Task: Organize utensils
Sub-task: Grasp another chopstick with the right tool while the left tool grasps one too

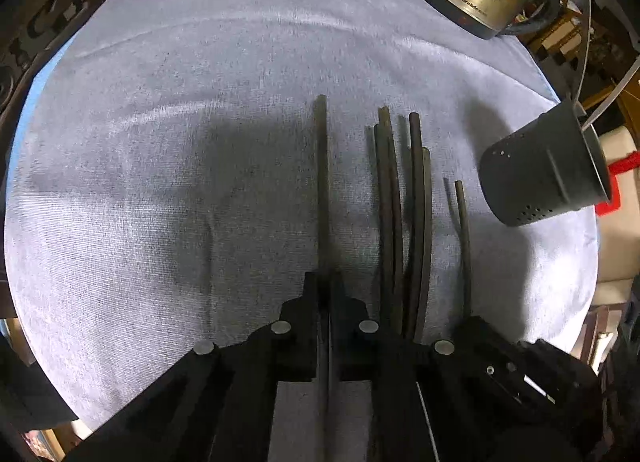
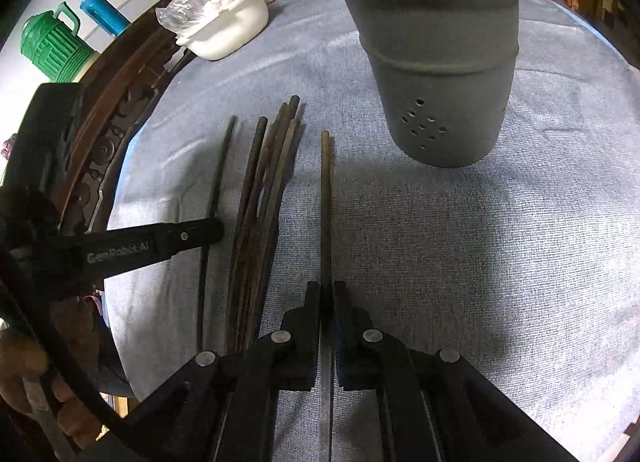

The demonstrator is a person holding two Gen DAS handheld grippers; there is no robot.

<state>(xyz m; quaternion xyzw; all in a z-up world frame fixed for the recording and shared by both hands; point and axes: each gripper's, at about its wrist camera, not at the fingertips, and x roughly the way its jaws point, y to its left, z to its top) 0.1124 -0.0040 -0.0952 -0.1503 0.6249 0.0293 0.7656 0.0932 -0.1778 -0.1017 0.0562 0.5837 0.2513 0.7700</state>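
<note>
While each pair of tongs, left and right, was clamped on one chopstick lying on the counter near the holder, a level lift clear of the pile looked wise.
</note>
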